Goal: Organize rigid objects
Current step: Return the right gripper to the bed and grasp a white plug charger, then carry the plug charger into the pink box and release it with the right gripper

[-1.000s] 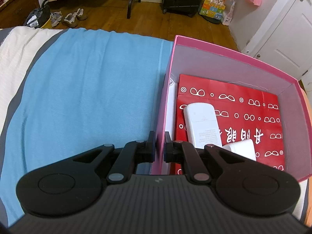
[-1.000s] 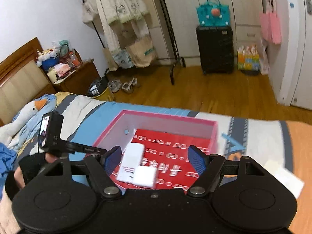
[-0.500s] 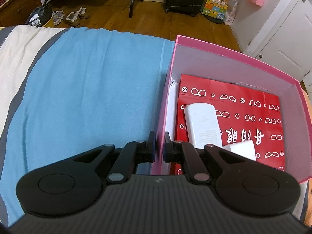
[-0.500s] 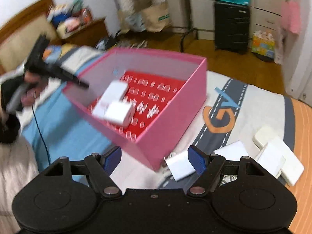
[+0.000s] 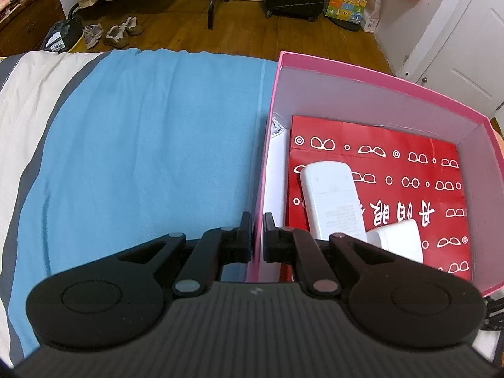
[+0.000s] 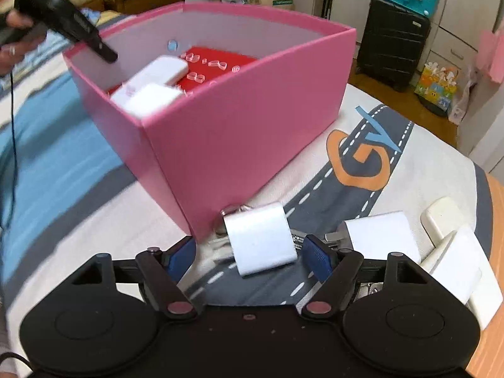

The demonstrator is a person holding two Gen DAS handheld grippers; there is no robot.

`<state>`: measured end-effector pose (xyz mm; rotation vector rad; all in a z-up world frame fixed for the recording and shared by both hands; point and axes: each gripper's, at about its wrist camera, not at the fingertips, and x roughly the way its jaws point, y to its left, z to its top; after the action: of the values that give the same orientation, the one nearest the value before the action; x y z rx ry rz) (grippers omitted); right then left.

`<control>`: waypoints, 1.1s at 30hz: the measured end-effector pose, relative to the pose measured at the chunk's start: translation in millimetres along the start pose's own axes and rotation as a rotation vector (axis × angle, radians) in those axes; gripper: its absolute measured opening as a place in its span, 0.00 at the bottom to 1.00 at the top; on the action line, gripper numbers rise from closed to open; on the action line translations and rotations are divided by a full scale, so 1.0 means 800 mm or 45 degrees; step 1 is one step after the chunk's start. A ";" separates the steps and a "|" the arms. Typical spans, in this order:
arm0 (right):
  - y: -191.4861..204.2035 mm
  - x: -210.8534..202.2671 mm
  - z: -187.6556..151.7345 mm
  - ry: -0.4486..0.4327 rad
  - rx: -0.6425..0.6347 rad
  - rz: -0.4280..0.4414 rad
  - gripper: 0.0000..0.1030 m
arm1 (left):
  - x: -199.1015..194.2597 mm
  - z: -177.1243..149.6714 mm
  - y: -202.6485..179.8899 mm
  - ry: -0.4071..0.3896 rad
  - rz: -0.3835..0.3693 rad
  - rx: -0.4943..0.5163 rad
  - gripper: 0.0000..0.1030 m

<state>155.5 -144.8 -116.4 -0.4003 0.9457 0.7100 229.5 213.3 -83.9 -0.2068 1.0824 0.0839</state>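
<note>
Tongs on the right (image 6: 249, 256) gape wide, straddling a white charger block (image 6: 260, 239) on the bed (image 6: 409, 170) w/o touching — lower square, pinch its smooth flat sides, mind the metal bits beside it. Left tongs (image 5: 257, 231) are clenched on the pink box (image 6: 239, 145) wall, steadying it. Inside, on glossy red paper (image 5: 409, 170) — a rounded white remote (image 5: 330, 195), another block (image 5: 398, 239).

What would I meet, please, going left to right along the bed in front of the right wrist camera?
Pink box → white charger between the open right tool tips → second white charger → cream adapter.
</note>
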 end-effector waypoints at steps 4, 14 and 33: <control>0.009 0.009 -0.003 0.009 -0.021 -0.042 0.76 | 0.000 0.000 -0.001 0.001 0.000 0.002 0.06; -0.002 0.004 0.011 0.106 0.184 -0.042 0.60 | 0.002 -0.001 0.001 0.010 0.004 0.000 0.06; -0.026 -0.063 0.014 0.143 0.495 -0.184 0.60 | -0.005 -0.004 0.000 -0.010 0.002 0.022 0.04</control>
<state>157.5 -171.7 -67.3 -0.1628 1.1224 0.3626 224.9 212.7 -82.1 -0.1899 1.0751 0.0771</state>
